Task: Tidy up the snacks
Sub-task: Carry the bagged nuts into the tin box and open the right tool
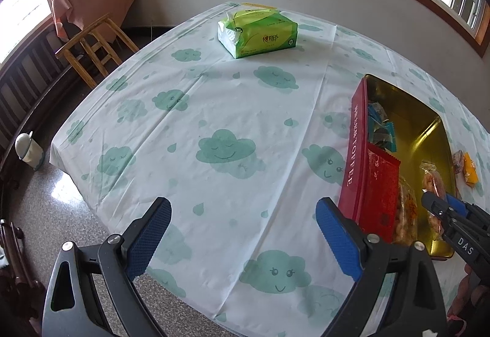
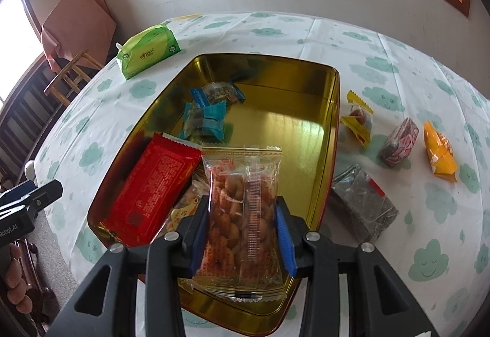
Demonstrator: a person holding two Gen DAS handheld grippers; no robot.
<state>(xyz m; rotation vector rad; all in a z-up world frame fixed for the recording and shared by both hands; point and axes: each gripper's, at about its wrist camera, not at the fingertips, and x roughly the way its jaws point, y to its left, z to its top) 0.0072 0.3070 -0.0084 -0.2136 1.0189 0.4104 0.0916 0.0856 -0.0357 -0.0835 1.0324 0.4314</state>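
Your right gripper (image 2: 242, 225) is clamped on the clear peanut packet (image 2: 242, 211), held over the near end of the gold tin (image 2: 332, 110). Left gripper (image 1: 243, 226) is wide open and empty over the tablecloth (image 1: 214, 98). Risk: the slick film slips, or the packet lands on the red packet (image 2: 153, 187) and slides. Its lower end hides what's underneath.

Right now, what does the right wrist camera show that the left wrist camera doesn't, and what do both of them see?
Only the right wrist view shows the right gripper shut on the clear peanut packet over the tin, plus the dark packet and pink packet on the tablecloth. Only the left wrist view shows the open left gripper with nothing between its pads, and the white bin on the floor. Both show the gold tin, red packet, green tissue pack and wooden stool.
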